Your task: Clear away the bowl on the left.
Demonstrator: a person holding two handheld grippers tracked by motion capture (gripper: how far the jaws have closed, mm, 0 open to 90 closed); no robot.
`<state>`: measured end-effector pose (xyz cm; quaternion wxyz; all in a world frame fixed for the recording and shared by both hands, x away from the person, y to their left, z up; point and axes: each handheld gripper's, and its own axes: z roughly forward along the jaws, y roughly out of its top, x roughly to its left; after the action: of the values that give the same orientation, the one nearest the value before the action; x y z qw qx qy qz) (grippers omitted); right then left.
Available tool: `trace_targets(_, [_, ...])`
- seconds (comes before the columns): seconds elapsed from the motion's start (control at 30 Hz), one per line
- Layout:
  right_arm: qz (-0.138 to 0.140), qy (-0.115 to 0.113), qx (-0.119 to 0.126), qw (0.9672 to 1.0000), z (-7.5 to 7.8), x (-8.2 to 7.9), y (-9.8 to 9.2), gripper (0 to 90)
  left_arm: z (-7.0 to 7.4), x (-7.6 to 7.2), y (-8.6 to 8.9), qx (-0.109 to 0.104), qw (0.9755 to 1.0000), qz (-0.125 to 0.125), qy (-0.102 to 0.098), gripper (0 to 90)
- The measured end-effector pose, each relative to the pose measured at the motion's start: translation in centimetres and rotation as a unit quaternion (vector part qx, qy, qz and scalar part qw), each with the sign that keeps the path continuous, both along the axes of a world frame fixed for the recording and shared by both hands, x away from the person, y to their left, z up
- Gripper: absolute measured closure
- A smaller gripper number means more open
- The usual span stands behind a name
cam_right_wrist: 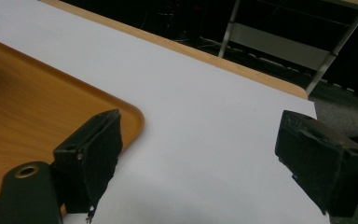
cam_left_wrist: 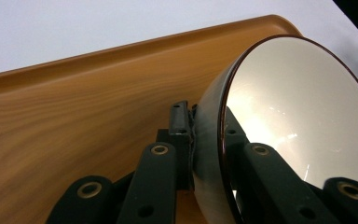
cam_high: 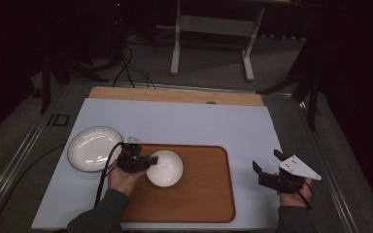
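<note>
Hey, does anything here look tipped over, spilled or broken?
Nothing spilled or broken. The bowl is tilted, its rim pinched by the left gripper over the tray. The plate lies flat on the table.

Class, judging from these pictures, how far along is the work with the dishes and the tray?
Done: nothing lies settled on the wooden tray. In hand: the left tongs clamp the rim of the white bowl over the tray. Left: releasing the bowl, and perhaps moving the white plate from the table; the right tongs hover open.
</note>
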<state>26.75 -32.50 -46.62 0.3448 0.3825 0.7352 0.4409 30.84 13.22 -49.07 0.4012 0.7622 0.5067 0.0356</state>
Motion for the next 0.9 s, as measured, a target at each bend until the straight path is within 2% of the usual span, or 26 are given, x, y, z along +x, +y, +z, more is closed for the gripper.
trace_targets(0.9, [0.001,0.000,-0.001,1.0000,0.0,0.1,0.0,14.3,-1.2,-0.2,-1.9,0.012,0.9995,-0.023,0.018,81.8])
